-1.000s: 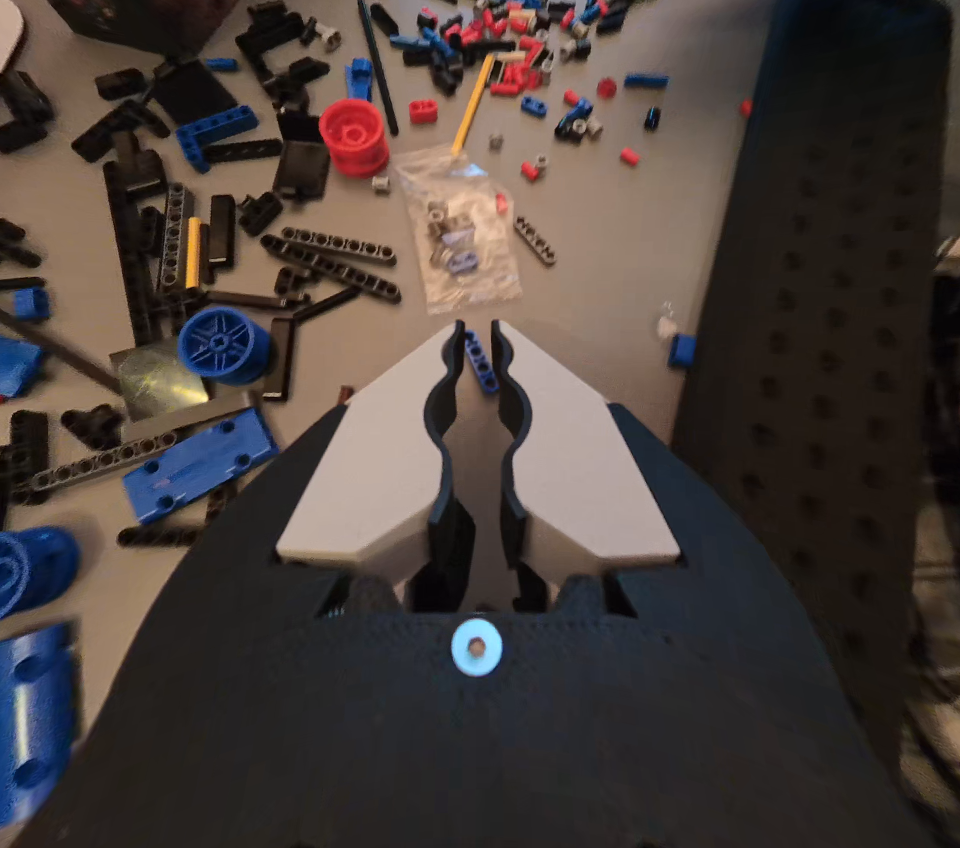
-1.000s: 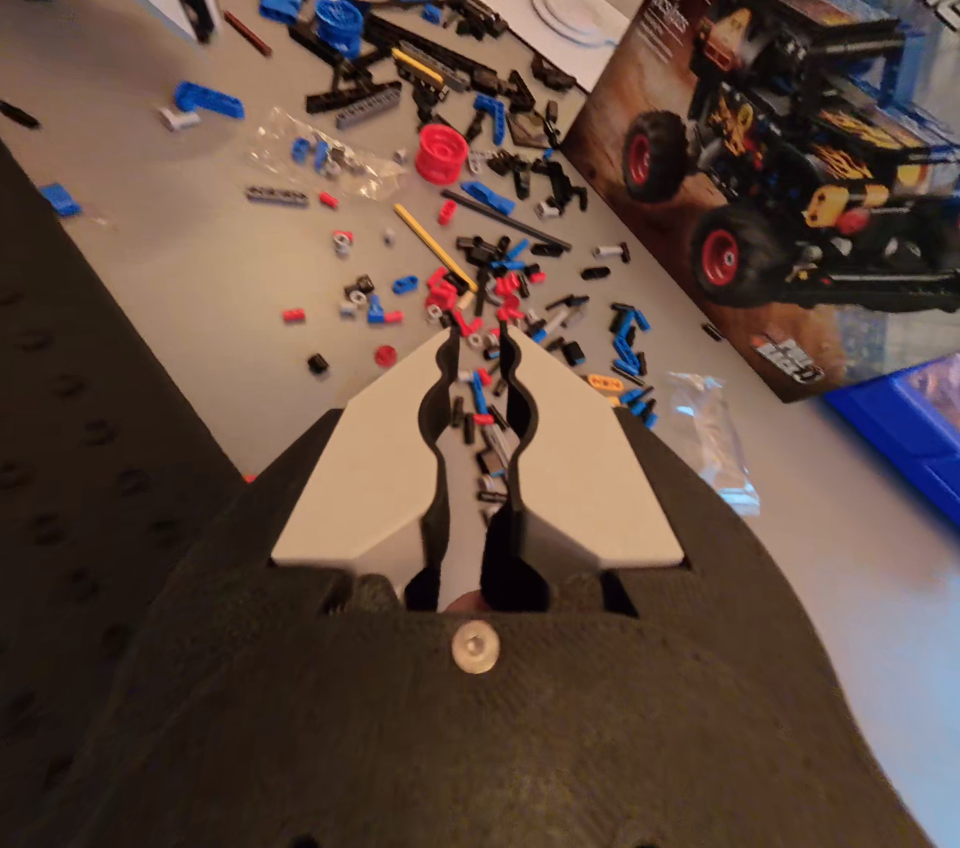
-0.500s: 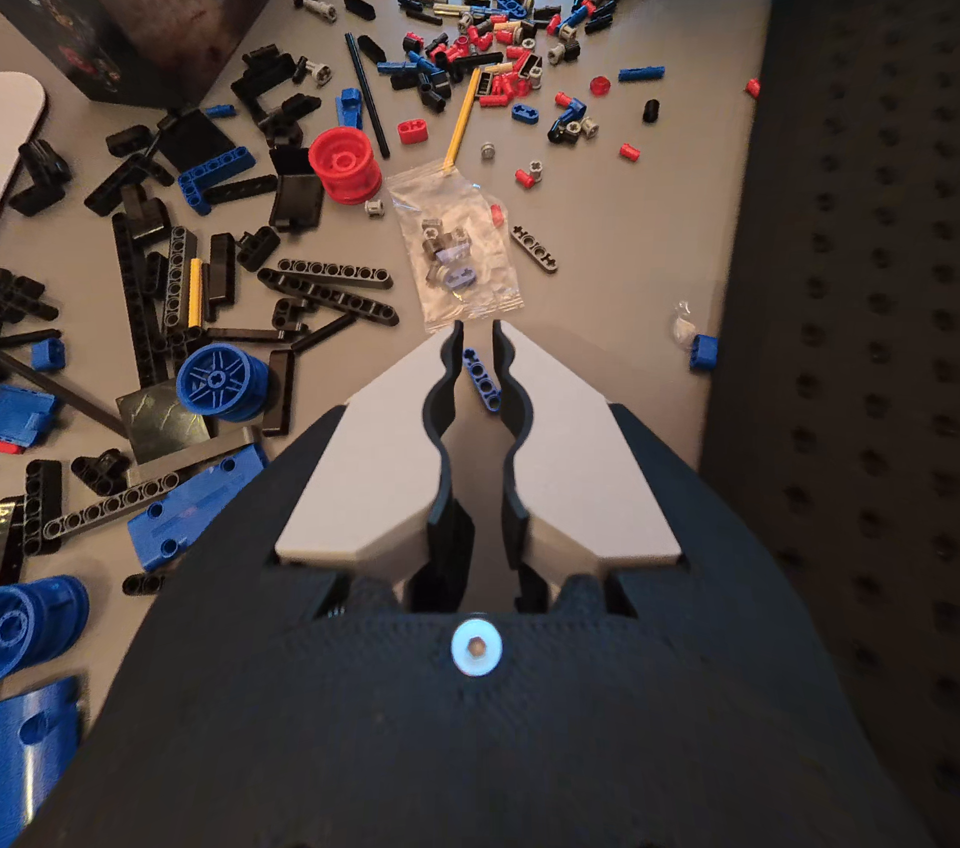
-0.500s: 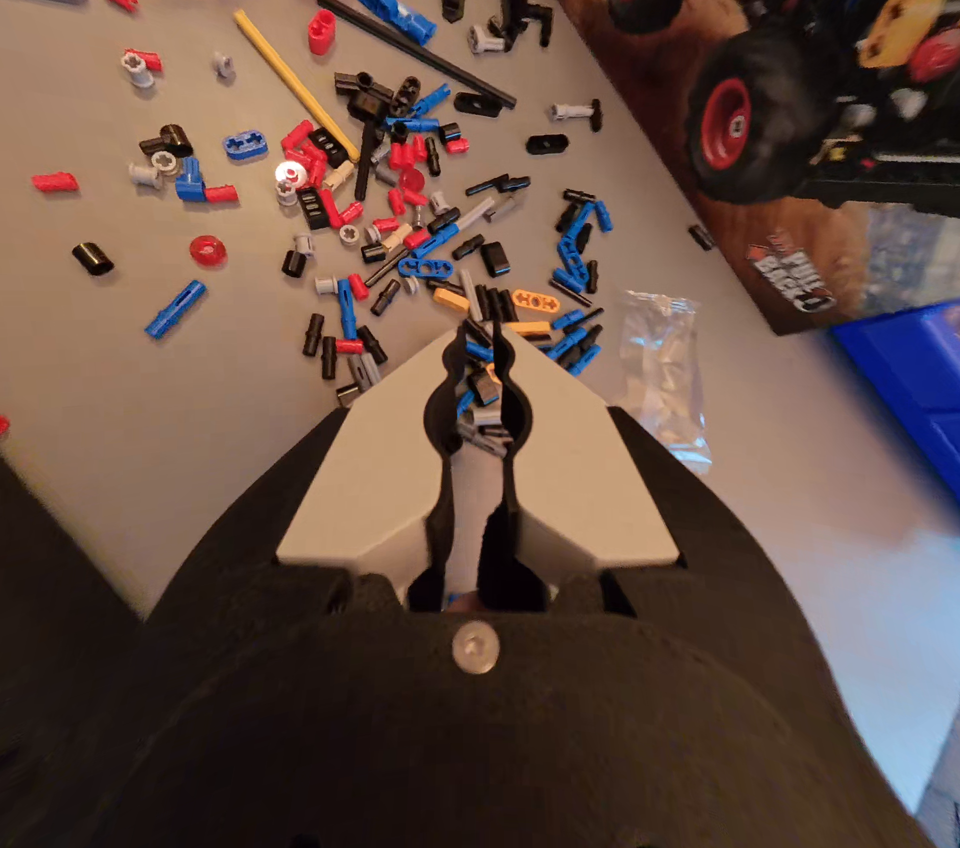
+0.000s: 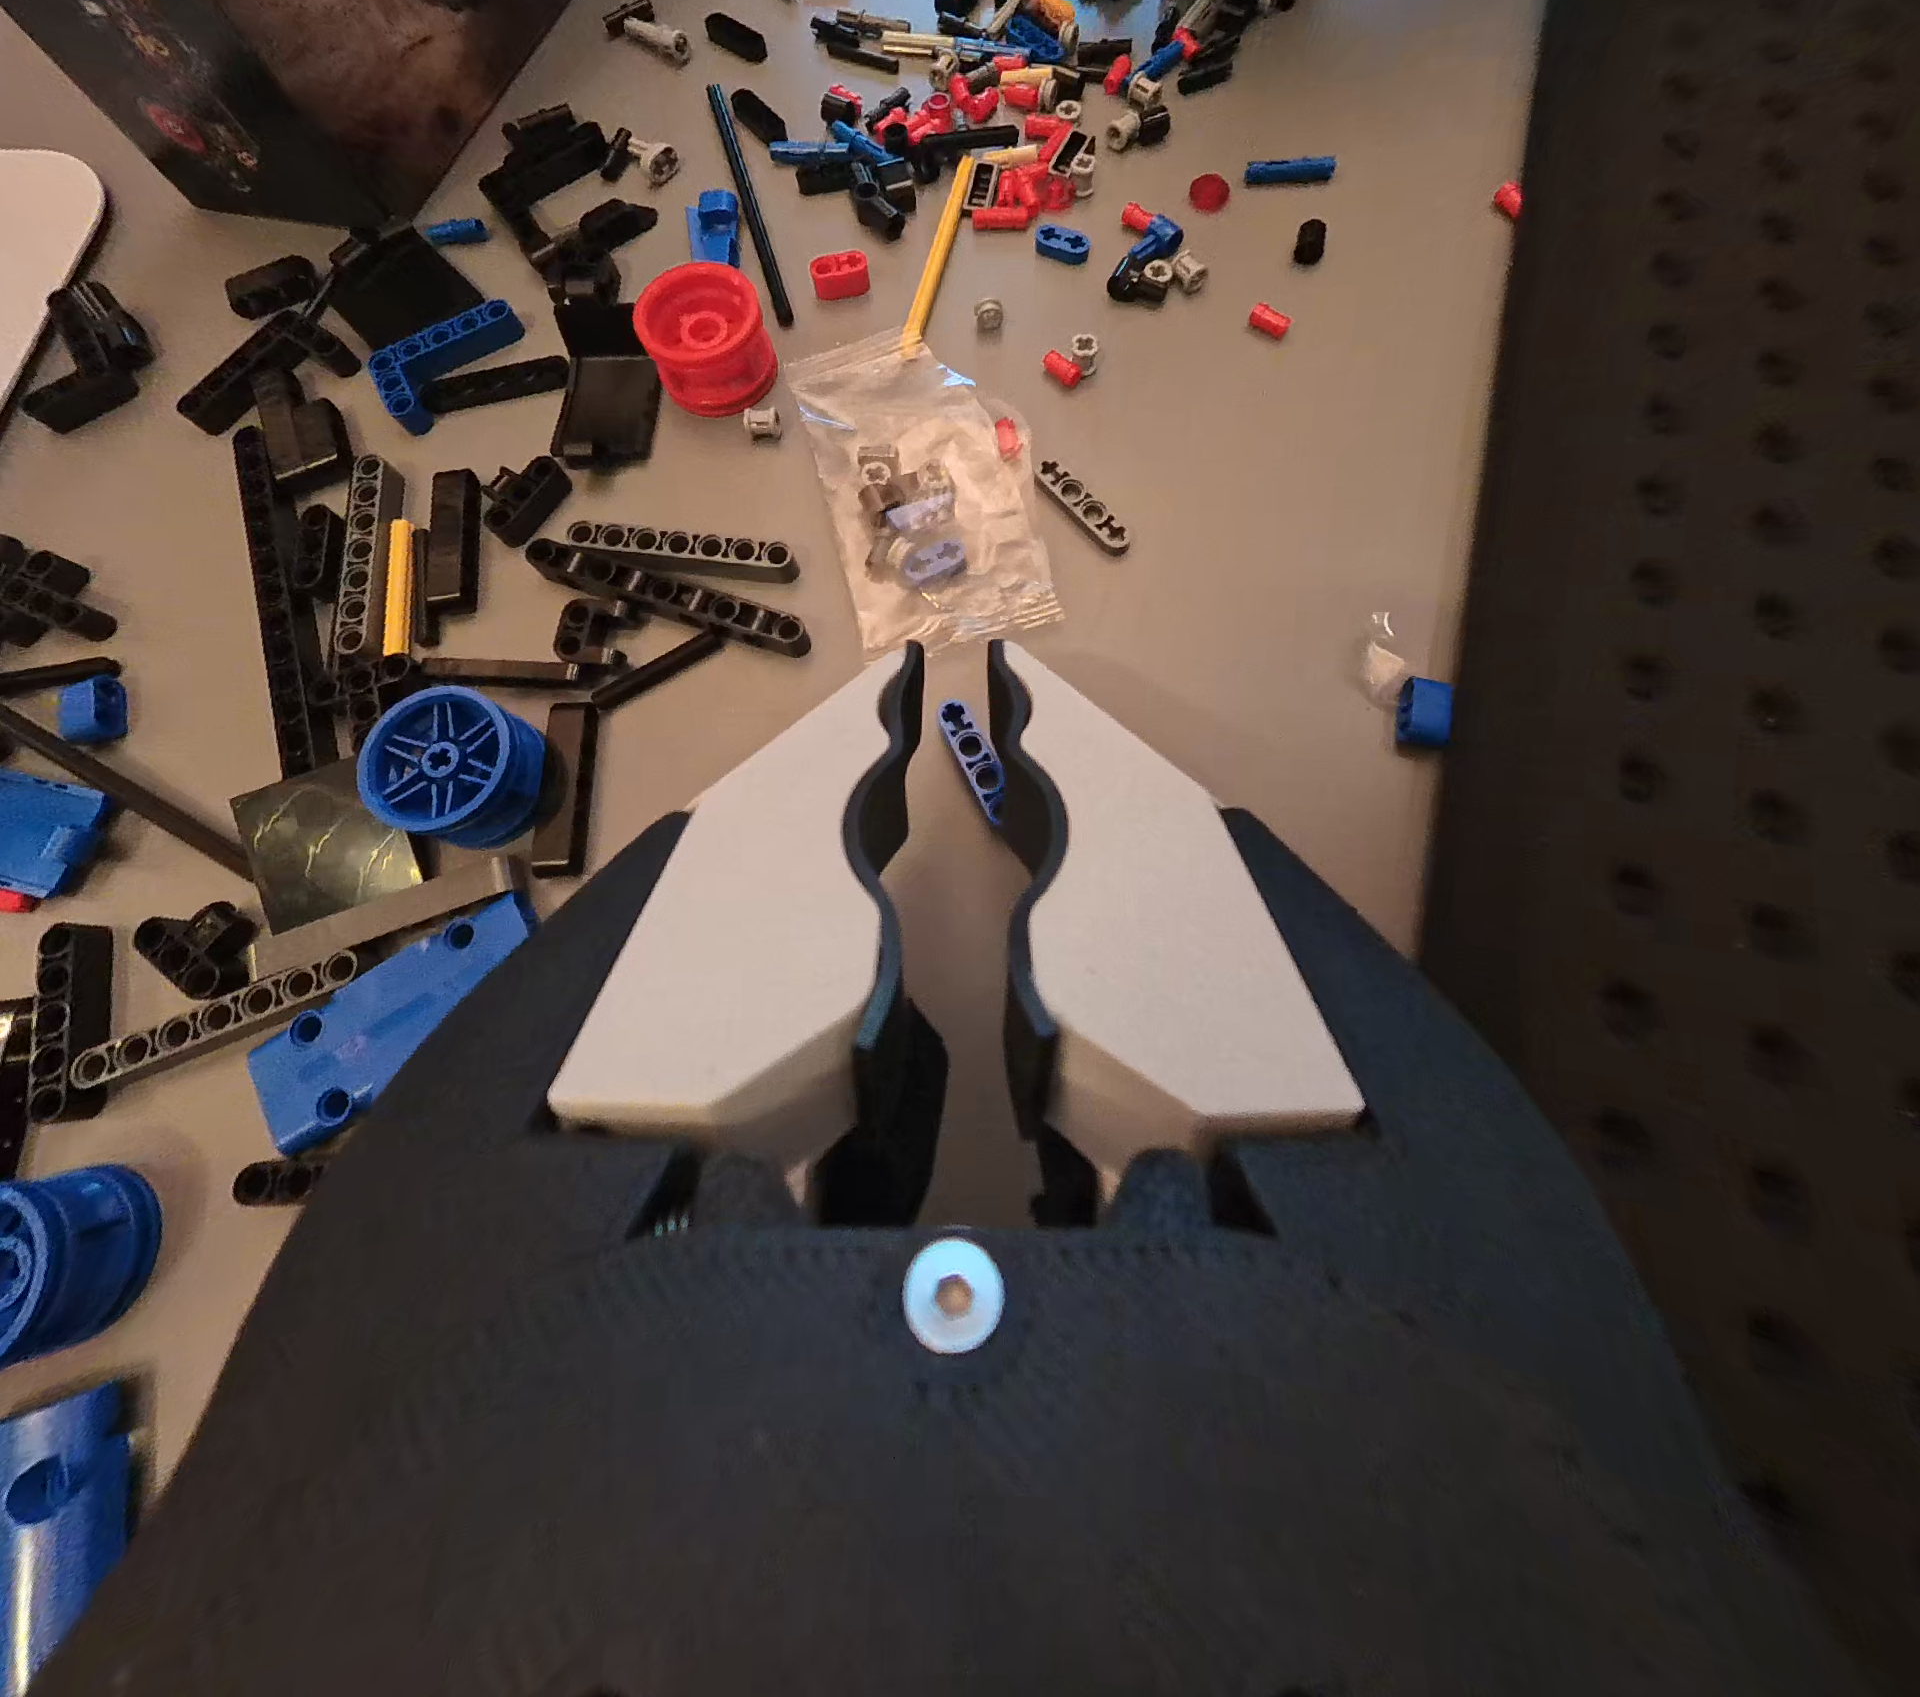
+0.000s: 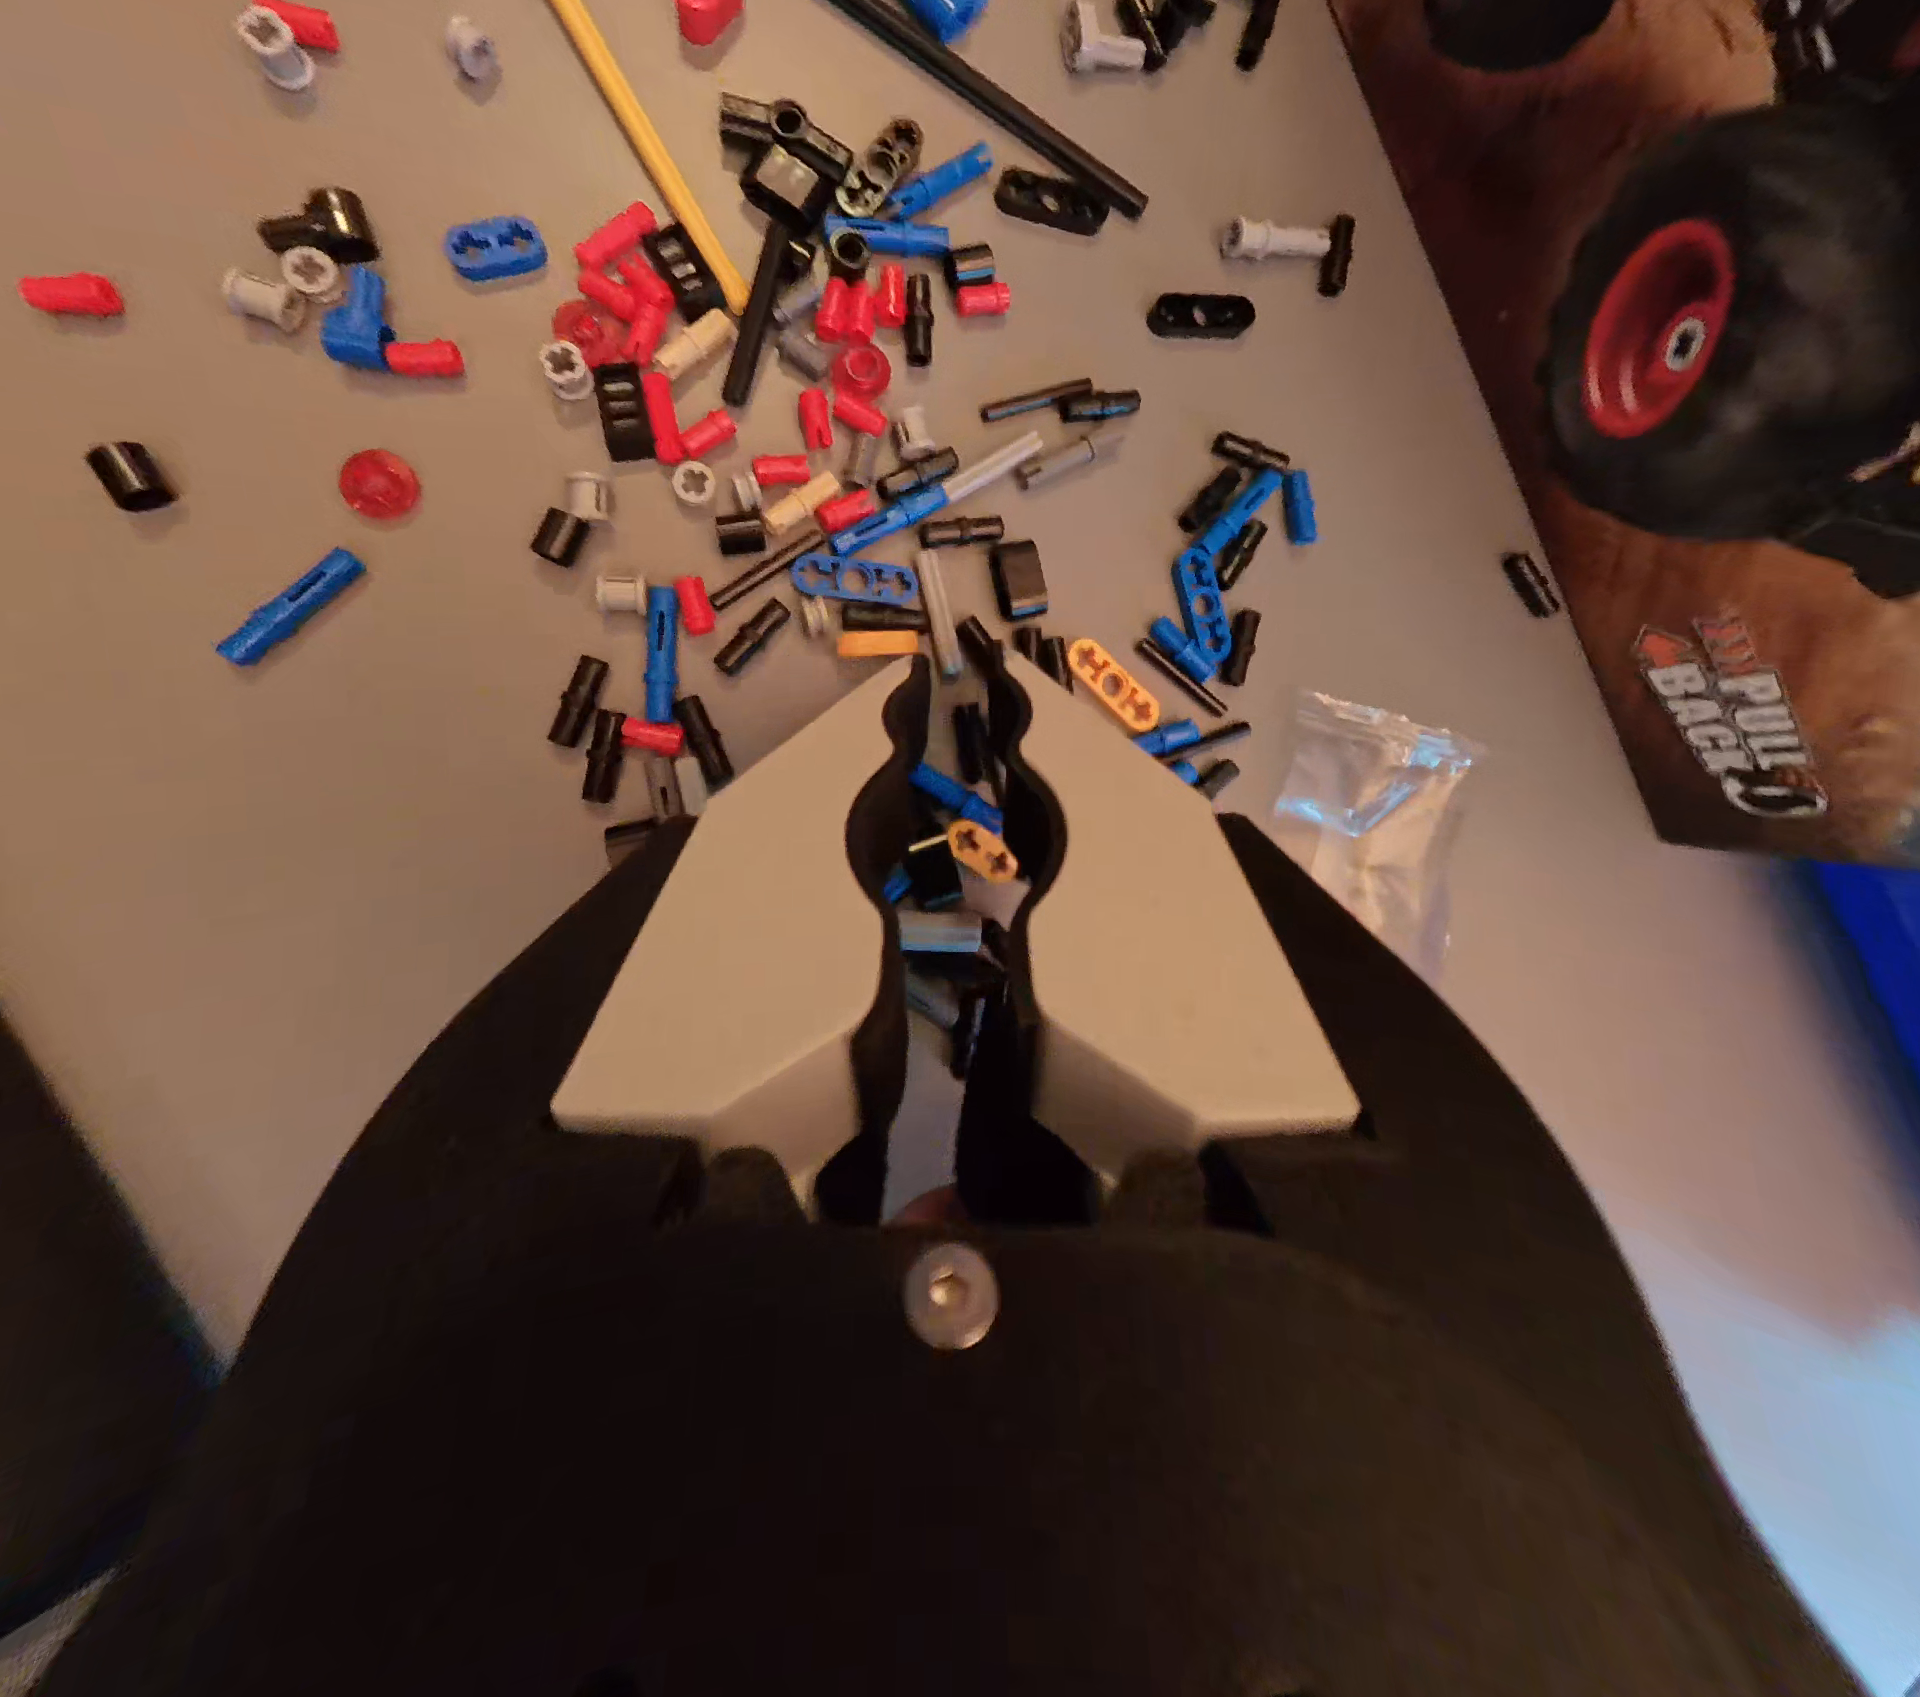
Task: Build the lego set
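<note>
The left gripper point(image 5: 954, 673) hangs slightly parted over a small blue beam point(image 5: 972, 754) on the grey table point(image 5: 1247, 504), a clear parts bag point(image 5: 925, 504) just ahead. The right gripper point(image 6: 951, 673), narrowly parted, noses into the crowded pile of pins point(image 6: 831, 442) beside the set's box point(image 6: 1662, 297); whether it pinches anything, I cannot tell.

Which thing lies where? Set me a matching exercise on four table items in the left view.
1 red wheel
2 blue wheel
3 clear bag
4 yellow rod

A beside the streaked black panel
B just ahead of the left gripper
C beside the long black rod
D reaching from the small-parts pile to the bag

Pairs: 1-C, 2-A, 3-B, 4-D
</note>
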Tool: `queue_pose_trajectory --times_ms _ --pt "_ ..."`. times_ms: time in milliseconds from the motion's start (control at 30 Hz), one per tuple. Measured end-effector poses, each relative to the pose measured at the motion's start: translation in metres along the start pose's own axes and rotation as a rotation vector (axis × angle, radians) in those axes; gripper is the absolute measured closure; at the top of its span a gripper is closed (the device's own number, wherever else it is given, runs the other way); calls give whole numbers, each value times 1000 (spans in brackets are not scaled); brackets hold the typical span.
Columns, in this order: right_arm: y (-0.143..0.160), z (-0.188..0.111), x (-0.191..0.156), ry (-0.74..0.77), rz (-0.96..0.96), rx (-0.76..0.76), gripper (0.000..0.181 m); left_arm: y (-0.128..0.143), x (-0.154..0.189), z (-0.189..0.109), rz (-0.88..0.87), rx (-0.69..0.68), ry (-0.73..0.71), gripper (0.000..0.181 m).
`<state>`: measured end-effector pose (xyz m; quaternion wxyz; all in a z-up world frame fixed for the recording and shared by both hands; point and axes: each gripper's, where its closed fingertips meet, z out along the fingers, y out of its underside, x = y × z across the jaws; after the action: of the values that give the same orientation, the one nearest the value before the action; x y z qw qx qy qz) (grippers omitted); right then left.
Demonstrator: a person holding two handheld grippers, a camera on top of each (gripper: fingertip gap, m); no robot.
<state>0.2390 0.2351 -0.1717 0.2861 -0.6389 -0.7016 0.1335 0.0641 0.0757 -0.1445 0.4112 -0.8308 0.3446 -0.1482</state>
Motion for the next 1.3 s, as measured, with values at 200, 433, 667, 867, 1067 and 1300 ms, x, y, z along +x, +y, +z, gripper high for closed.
queue_pose_trajectory --times_ms 200,433,667,867,1067,1300 --pt "-4 4 -1 -61 -26 -22 174 0 0 0 1 3 -1 171" --pt "-4 5 -3 -112 47 -7 178 0 0 -1 -1 6 0 170" --pt "-13 -4 -4 -101 72 66 179 -11 -5 -6 10 55 -32 169" --pt "-77 -41 -29 -89 27 261 179 -40 -12 -18 136 161 -156 160" --pt "-150 -48 -80 -211 -34 415 178 -75 -1 -21 398 231 -294 153" --pt "-184 -31 -119 -359 -47 450 179 -81 13 -14 619 217 -373 159"
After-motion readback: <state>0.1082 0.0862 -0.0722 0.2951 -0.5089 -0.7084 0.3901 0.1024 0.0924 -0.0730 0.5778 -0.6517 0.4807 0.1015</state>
